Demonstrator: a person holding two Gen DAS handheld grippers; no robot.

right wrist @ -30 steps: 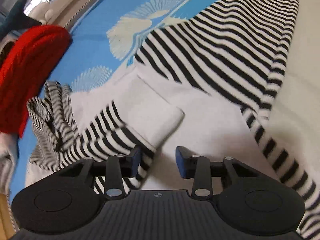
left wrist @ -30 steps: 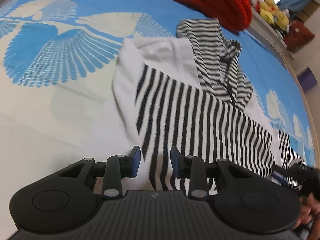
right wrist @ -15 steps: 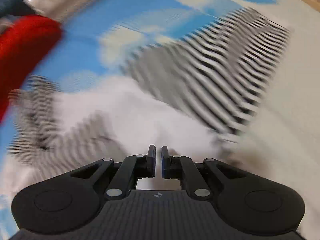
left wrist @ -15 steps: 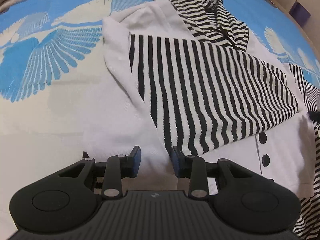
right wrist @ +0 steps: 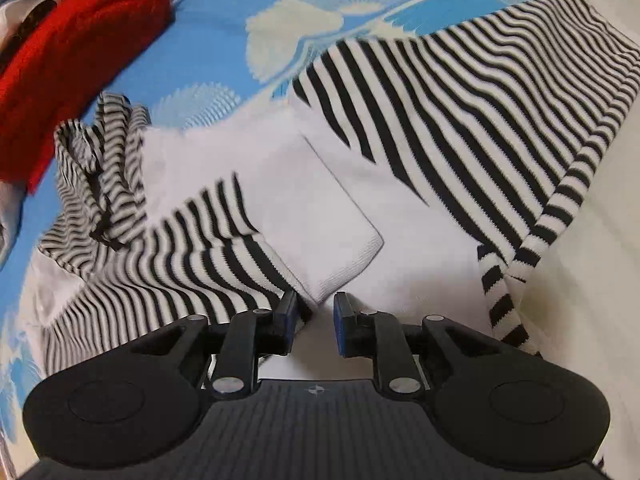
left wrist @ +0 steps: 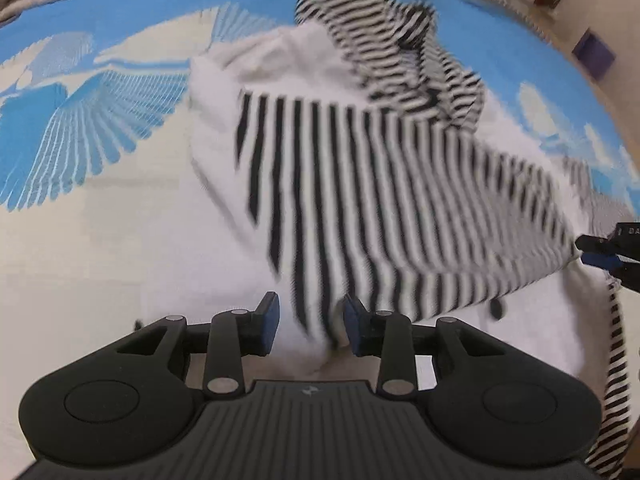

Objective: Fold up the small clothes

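Your left hand-held gripper [left wrist: 308,326] has its blue-padded jaws spread, and a soft fold of the black-and-white striped knit garment with plain white panels [left wrist: 360,184] bulges up between them without being squeezed. Your right hand-held gripper [right wrist: 314,318] is spread too, jaws apart on either side of the corner of the folded white cuff-like flap [right wrist: 320,216], which lies just ahead of the fingertips and seems not yet pinched.

From your left gripper the garment runs forward and off to the right, its stripes fanning away from you. From your right gripper a second broad striped panel [right wrist: 480,92] stretches ahead and to the right, so the long axis of the cloth lies roughly across the line between your two hands. I judge the right gripper the nearer one to a clean edge, since the flap's corner sits almost inside its jaws, while the left has only a loose hump of fabric.

The knit looks thick, ribbed and floppy, likely to sag when lifted. A dark round button [left wrist: 496,310] shows on the white panel just right of your left gripper.

Farther ahead lies the crumpled fine-striped hood or collar [right wrist: 96,168], bunched and uneven. Beyond it spreads the blue bedspread with white fan-shaped motifs [left wrist: 80,128], and at the far edge a bright red fuzzy fabric mound [right wrist: 68,52].
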